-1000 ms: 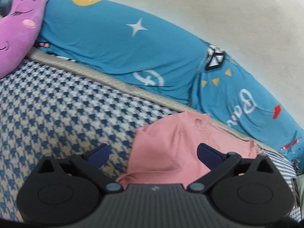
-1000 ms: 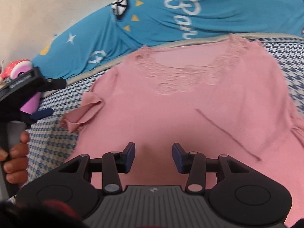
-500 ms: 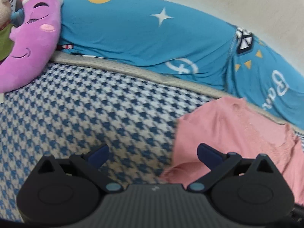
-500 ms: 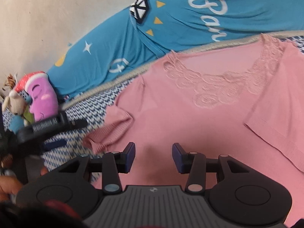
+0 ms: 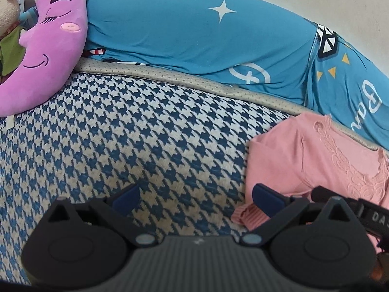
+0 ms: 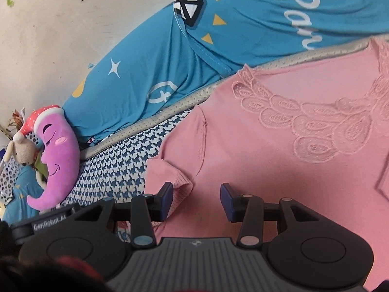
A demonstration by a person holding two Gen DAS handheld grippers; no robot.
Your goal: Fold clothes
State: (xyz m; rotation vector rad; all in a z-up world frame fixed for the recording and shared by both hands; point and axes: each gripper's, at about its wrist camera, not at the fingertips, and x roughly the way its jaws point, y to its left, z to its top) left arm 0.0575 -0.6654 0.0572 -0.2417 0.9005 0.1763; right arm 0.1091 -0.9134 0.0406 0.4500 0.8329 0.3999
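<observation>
1. Right gripper (image 6: 196, 200): jaws partly spread, pinching nothing. They hang over the pink blouse (image 6: 279, 150), with the left pad beside the ribbed sleeve cuff (image 6: 178, 189). Contact between pad and cuff cannot be confirmed.
2. Left gripper (image 5: 195, 199): jaws spread wide, nothing between them. They stand over the bare houndstooth bed cover (image 5: 136, 131); the right pad sits in front of the sleeve cuff in the left wrist view.
3. The pink blouse lies spread flat, front up, on the houndstooth bed cover. Its lace neckline (image 6: 316, 121) faces the far edge. The sleeve on the left-gripper side is bunched and folded at the cuff.
4. Beyond the blouse, a grey dotted mattress edge (image 5: 184, 82) borders the cover.
5. A blue printed pillow (image 5: 194, 34) lies along the wall (image 6: 60, 36).
6. A purple moon plush (image 5: 46, 56) rests at the pillow's end.
</observation>
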